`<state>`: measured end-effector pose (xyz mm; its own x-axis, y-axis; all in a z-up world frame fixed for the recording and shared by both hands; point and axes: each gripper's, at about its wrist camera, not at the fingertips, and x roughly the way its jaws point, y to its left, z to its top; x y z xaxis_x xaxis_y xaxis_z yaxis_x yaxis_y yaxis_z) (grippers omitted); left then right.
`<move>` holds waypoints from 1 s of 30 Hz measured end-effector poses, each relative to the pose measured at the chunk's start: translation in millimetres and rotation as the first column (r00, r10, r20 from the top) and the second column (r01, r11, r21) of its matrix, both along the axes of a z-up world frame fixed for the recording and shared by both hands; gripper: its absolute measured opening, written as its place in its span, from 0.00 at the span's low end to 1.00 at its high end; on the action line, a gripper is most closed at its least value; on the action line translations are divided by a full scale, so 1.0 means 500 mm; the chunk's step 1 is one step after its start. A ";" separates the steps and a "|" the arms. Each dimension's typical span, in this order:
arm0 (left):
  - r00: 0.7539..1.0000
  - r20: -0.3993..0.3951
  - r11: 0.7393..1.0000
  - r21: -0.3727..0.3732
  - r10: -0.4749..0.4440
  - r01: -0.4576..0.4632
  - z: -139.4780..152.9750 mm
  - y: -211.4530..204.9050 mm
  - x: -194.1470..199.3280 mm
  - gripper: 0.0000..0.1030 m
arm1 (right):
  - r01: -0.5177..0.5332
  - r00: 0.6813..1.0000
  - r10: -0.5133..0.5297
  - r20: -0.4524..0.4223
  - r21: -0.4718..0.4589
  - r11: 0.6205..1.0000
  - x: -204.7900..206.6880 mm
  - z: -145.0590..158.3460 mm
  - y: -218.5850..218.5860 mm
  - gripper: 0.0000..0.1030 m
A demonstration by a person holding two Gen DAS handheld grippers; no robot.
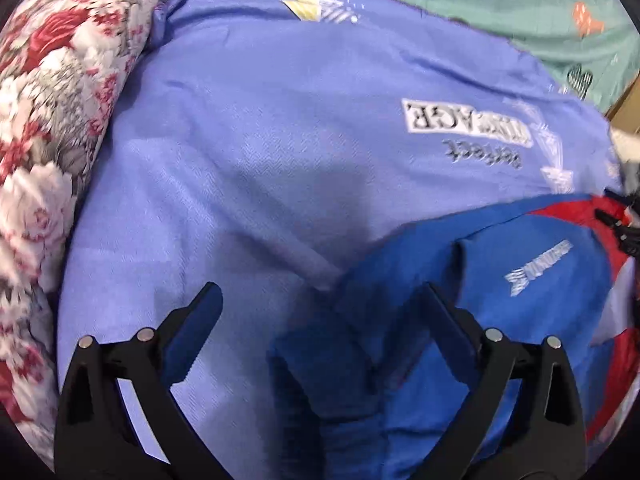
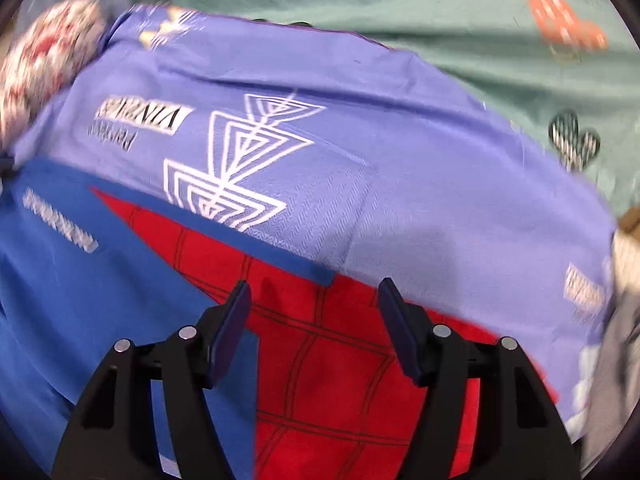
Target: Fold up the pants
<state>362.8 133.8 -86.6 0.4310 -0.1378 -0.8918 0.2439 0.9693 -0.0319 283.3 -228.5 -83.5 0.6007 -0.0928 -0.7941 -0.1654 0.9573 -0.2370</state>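
Blue-and-red pants (image 2: 328, 380) lie on the periwinkle bedspread (image 1: 240, 160); left gripper (image 1: 320, 320) and right gripper (image 2: 314, 320) hover, jaws spread, apparently empty, probably between folds.

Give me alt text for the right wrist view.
The right tool, open and holding nothing, hovers above red and blue pants with a black web pattern, lying on a lavender sheet. A green cloth lies beyond; the picture is motion-blurred.

One pair of pants (image 2: 328, 380) (blue and red), one periwinkle sheet (image 1: 248, 168), one floral pillow (image 1: 52, 120), one green sheet (image 2: 440, 28)
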 end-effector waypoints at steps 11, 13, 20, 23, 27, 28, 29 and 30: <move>0.961 0.064 0.955 0.144 -0.270 0.259 -0.009 -0.075 -0.021 0.21 | -0.182 0.972 0.183 -0.145 0.018 0.983 0.065 -0.022 0.010 0.63; 0.954 0.104 0.952 0.155 -0.281 0.264 -0.002 -0.079 -0.037 0.12 | -0.213 0.961 0.220 -0.169 0.061 0.975 0.061 -0.018 0.010 0.46; 0.940 0.220 0.965 0.051 -0.260 0.256 0.071 -0.066 -0.091 0.08 | -0.258 0.948 0.253 -0.190 -0.003 0.966 0.025 -0.009 0.046 0.04; 0.933 0.267 0.969 0.017 -0.241 0.246 0.107 -0.057 -0.124 0.07 | -0.227 0.965 0.227 -0.134 0.014 0.974 -0.001 0.025 0.040 0.04; 0.911 0.320 0.964 0.035 -0.262 0.264 0.162 -0.065 -0.188 0.05 | -0.199 0.977 0.207 -0.045 0.130 0.971 -0.084 0.115 0.008 0.04; 0.899 0.343 0.960 0.029 -0.271 0.278 0.177 -0.066 -0.212 0.05 | -0.197 0.979 0.204 -0.031 0.153 0.968 -0.120 0.138 0.003 0.04; 0.886 0.368 0.956 0.023 -0.281 0.294 0.191 -0.067 -0.240 0.05 | -0.197 0.978 0.205 -0.026 0.178 0.964 -0.153 0.151 -0.008 0.04; 0.877 0.386 0.953 0.021 -0.288 0.304 0.203 -0.068 -0.266 0.05 | -0.200 0.978 0.209 -0.023 0.204 0.958 -0.179 0.161 -0.013 0.04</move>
